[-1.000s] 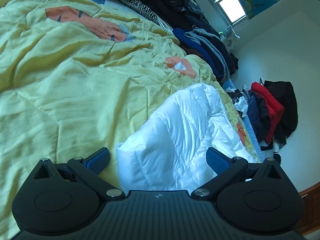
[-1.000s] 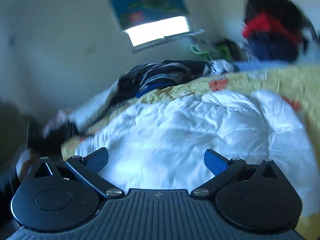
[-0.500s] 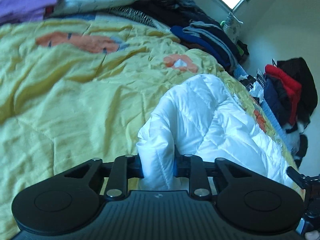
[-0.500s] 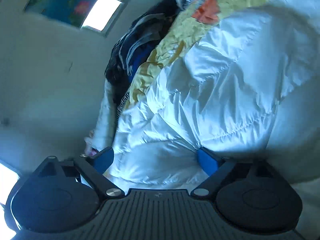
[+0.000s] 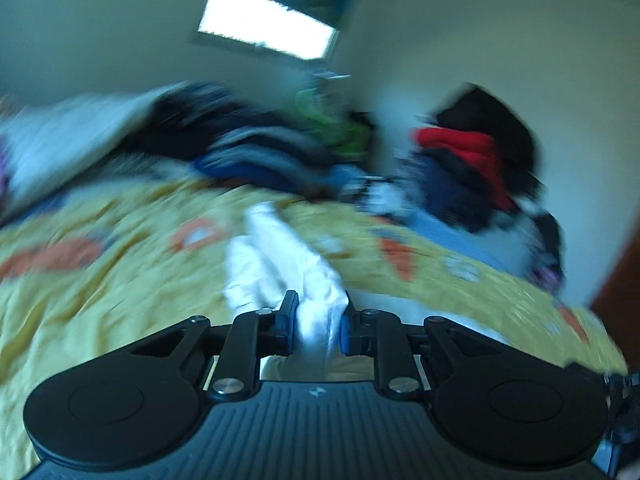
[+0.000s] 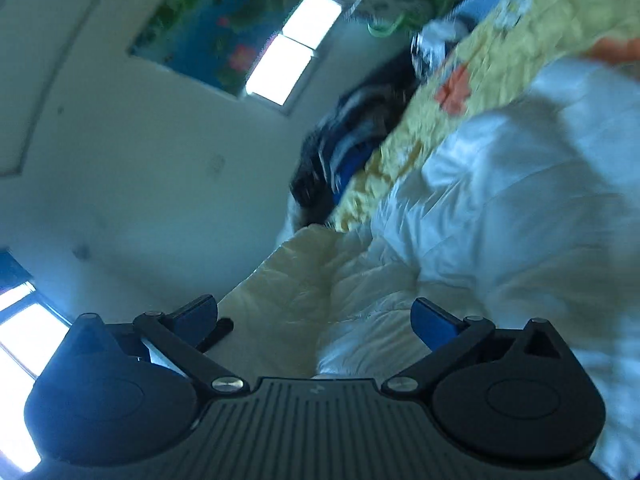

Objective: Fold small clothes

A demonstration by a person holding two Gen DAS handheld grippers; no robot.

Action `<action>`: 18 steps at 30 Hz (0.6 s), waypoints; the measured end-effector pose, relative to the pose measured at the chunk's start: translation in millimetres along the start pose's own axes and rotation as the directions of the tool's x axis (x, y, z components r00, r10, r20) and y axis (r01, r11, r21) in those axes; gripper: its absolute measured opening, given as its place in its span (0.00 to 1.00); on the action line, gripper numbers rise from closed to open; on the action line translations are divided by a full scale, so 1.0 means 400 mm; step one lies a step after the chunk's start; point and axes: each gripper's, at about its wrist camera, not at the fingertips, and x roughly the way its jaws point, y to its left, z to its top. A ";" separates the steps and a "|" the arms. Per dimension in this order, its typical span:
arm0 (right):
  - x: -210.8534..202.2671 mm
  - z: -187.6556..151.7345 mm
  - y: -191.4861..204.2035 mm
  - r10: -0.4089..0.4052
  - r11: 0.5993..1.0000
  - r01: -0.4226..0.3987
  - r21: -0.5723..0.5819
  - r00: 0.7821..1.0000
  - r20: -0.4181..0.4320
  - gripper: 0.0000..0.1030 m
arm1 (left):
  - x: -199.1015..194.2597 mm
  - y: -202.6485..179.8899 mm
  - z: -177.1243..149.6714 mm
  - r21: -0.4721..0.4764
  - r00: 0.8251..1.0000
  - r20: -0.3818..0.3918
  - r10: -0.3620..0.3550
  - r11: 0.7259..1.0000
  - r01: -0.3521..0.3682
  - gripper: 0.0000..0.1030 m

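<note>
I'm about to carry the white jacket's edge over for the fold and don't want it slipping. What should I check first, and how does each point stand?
1. Left gripper shut on the white jacket: ok, fabric is pinched between its pads.
2. Pinched fabric lifted off the yellow quilt: ok, it rises to the jaws.
3. Right gripper gripping the jacket: not ok, its jaws are opening, fabric lies between them unpressed.
4. How deep the left grip bites: cannot tell, picture is blurred.
5. Quilt beside the jacket free for the fold: ok on the left.
6. Dark clothes pile apart from the jacket: ok.
</note>
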 end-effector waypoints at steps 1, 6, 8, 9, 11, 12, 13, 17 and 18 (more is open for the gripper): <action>-0.033 0.003 -0.003 0.010 1.000 -0.010 0.005 1.000 0.021 0.99 | -0.008 -0.054 -0.007 0.085 0.999 0.015 -0.030 0.996 0.029 0.19; -0.137 0.045 -0.045 0.087 0.992 -0.094 0.090 0.993 0.079 0.99 | -0.049 -0.332 -0.143 0.468 0.963 -0.010 -0.271 0.850 0.244 0.14; -0.156 0.062 -0.072 0.060 0.989 -0.071 0.132 0.995 0.080 0.99 | -0.061 -0.395 -0.206 0.524 0.952 -0.041 -0.303 0.805 0.279 0.14; -0.157 0.066 -0.082 0.039 0.988 -0.050 0.143 0.996 0.081 0.99 | -0.066 -0.407 -0.226 0.525 0.946 -0.059 -0.318 0.796 0.301 0.15; -0.167 0.058 -0.087 0.034 0.990 -0.042 0.137 0.998 0.059 0.99 | -0.071 -0.388 -0.252 0.492 0.946 -0.059 -0.318 0.816 0.305 0.15; -0.176 0.051 -0.087 0.037 0.991 -0.042 0.124 0.998 0.043 0.99 | -0.070 -0.364 -0.260 0.464 0.955 -0.047 -0.293 0.840 0.281 0.17; -0.176 0.042 -0.087 0.036 0.993 -0.040 0.112 0.999 0.032 0.99 | -0.067 -0.335 -0.264 0.427 0.966 -0.034 -0.257 0.870 0.247 0.26; -0.188 0.023 -0.101 0.039 0.992 -0.040 0.116 0.999 0.013 0.99 | -0.074 -0.122 -0.251 0.157 0.998 0.056 0.003 0.988 -0.012 0.96; -0.187 0.018 -0.106 0.049 0.991 -0.050 0.123 0.999 0.008 0.99 | -0.088 -0.048 -0.244 0.039 0.993 0.083 0.079 0.996 -0.083 0.96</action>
